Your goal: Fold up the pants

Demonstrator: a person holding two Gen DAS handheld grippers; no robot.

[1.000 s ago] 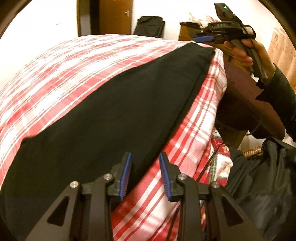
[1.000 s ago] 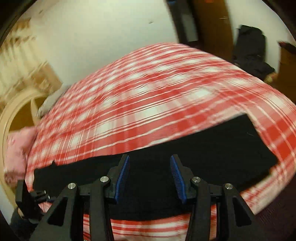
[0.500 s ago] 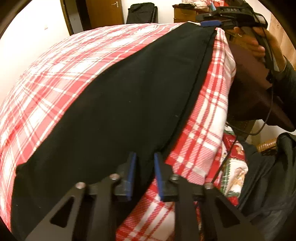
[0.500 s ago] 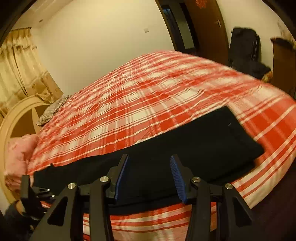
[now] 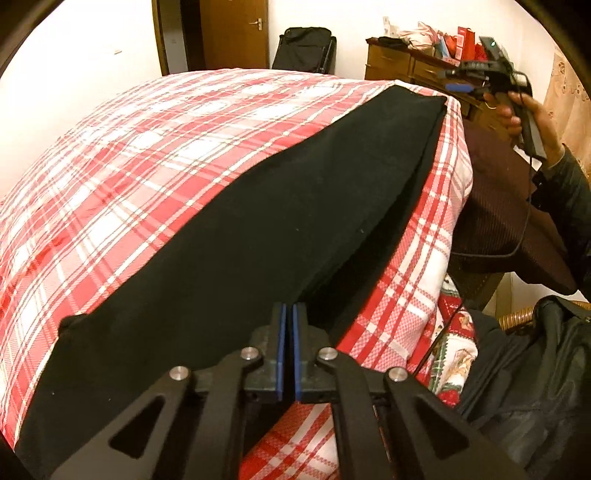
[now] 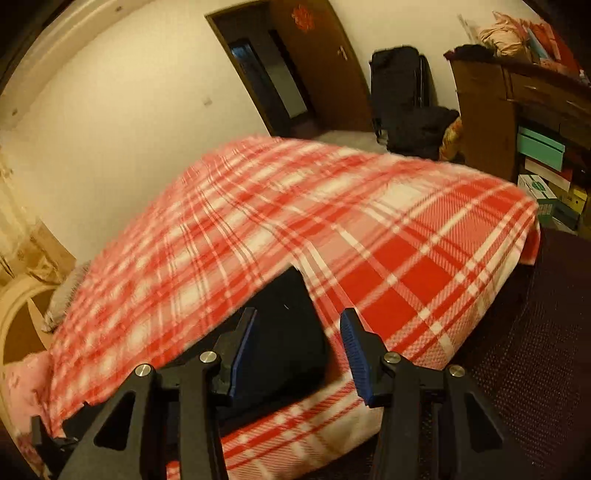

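Observation:
Black pants (image 5: 258,229) lie stretched along the near edge of a bed with a red and white plaid cover (image 5: 147,147). My left gripper (image 5: 289,314) is shut on the near edge of the pants at one end, and the upper layer lifts slightly there. My right gripper (image 6: 299,325) is open above the other end of the pants (image 6: 284,325), holding nothing. It also shows in the left wrist view (image 5: 476,79), held in a hand past the bed's far corner.
A wooden dresser (image 6: 491,122) with boxes stands beyond the bed corner. A black suitcase (image 6: 402,88) stands by the door (image 5: 232,33). Dark clothing (image 5: 535,369) and a printed cloth (image 5: 454,365) lie beside the bed. A pillow (image 6: 22,387) lies at the headboard end.
My left gripper closed onto the pants' near edge. My right gripper stayed open and swung toward the far end of the pants, near the bed corner.

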